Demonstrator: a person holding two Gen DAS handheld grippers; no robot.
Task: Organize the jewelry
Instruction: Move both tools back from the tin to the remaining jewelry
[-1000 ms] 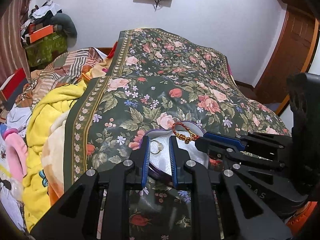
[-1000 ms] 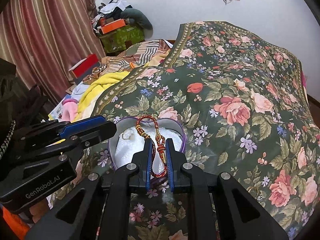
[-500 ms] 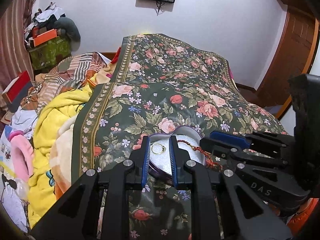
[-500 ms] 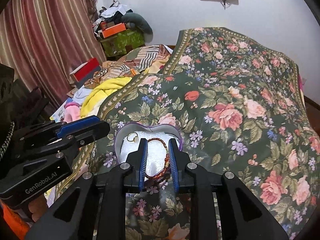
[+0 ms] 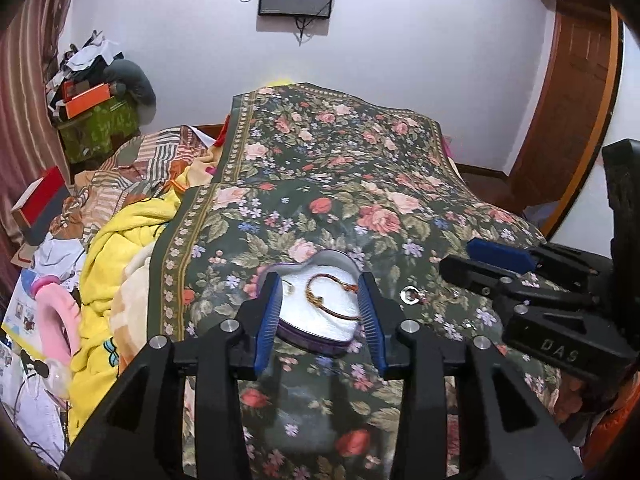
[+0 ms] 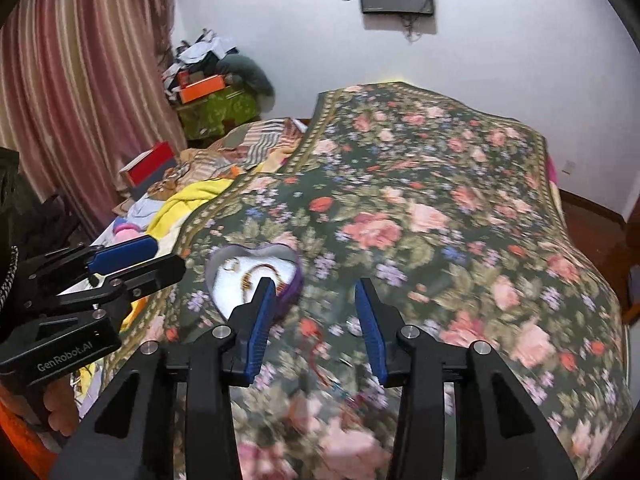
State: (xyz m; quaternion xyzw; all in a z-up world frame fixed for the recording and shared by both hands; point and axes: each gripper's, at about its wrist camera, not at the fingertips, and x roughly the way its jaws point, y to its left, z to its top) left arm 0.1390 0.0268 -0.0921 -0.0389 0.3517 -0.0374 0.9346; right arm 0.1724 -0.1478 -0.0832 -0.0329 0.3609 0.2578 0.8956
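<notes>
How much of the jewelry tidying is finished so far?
Done: a red-and-gold bracelet and a small ring lie inside the heart-shaped tin. In hand: nothing; the left gripper and right gripper have just opened, empty. Left: a silver ring and a reddish cord are on the bedspread.

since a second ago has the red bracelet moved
Yes. The red bracelet, earlier pinched upright in the right gripper over the box rim, now lies inside the heart box; those jaws have just opened.
</notes>
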